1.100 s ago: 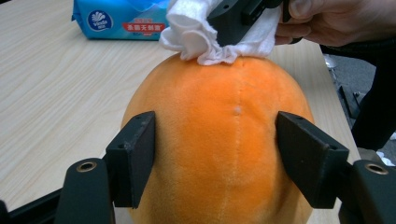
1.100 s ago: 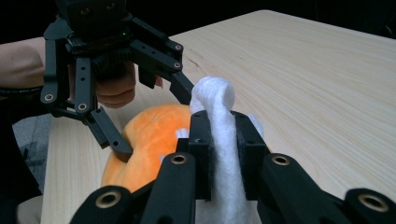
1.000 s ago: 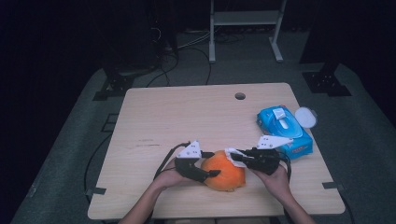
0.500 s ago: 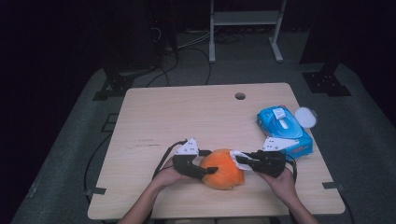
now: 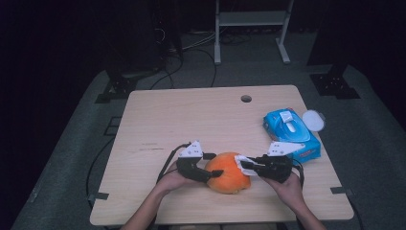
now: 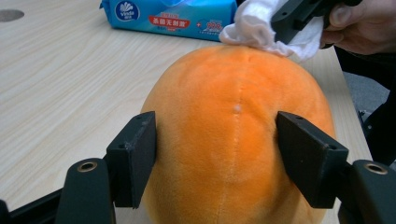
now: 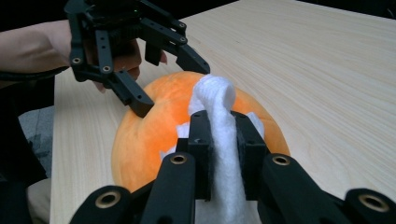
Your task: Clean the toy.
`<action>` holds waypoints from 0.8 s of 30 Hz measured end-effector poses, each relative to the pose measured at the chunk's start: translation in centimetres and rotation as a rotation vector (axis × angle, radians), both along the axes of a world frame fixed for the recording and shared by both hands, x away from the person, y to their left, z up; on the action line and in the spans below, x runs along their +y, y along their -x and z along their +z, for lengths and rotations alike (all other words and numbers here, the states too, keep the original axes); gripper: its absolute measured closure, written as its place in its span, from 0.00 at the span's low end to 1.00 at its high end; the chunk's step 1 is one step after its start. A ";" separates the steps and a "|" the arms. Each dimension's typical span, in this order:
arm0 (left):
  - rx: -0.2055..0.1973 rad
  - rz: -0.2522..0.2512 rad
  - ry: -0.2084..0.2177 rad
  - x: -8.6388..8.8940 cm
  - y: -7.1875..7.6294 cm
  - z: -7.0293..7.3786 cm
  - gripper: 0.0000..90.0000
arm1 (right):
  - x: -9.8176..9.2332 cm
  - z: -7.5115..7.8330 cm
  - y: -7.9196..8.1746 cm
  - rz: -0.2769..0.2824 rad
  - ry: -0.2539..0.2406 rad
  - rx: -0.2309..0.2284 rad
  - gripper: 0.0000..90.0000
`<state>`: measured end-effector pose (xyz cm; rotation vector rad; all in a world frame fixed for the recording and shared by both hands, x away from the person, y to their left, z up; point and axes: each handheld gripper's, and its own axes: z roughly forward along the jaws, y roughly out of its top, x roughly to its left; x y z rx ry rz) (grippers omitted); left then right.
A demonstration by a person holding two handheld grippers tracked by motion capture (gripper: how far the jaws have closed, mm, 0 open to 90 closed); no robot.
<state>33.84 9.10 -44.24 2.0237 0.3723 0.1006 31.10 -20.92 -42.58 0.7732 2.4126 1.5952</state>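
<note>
An orange plush ball rests on the wooden table near its front edge. My left gripper comes at it from the left and is shut on it, its pads pressing both sides of the ball. From the right, my right gripper is shut on a white wipe. In the right gripper view the wipe stands up between the jaws and lies against the top of the ball. In the left gripper view the wipe touches the ball's far top.
A blue pack of wet wipes lies to the right of the ball, with a white round lid beside it at the table's right edge. A cable hole sits at the back. Bare wood spreads left and behind.
</note>
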 end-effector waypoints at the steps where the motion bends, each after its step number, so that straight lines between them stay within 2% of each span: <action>1: -0.003 -0.004 -0.002 -0.1 0.1 0.1 0.34 | 0.1 0.0 0.0 -0.001 0.000 -0.005 0.88; 9: -0.066 -0.041 -0.035 -1.3 1.0 0.6 0.34 | 1.7 0.6 -0.1 0.019 -0.017 -0.034 0.88; 12: -0.089 -0.055 -0.053 -1.7 1.4 0.7 0.33 | 2.4 0.7 -0.1 0.033 -0.008 -0.047 0.88; 14: -0.077 -0.052 -0.049 -1.6 1.2 0.6 0.34 | 2.6 0.6 -0.2 0.031 -0.002 -0.054 0.88; 17: -0.058 -0.041 -0.043 -1.2 0.9 0.4 0.35 | 2.0 0.4 -0.6 0.009 -0.011 -0.040 0.88; 21: -0.035 -0.026 -0.035 -0.6 0.5 0.1 0.35 | 0.7 -0.1 -1.0 -0.013 -0.021 -0.008 0.88; 24: -0.010 -0.007 -0.020 -0.1 0.0 -0.1 0.35 | -0.1 -0.2 -0.7 -0.027 -0.014 0.010 0.88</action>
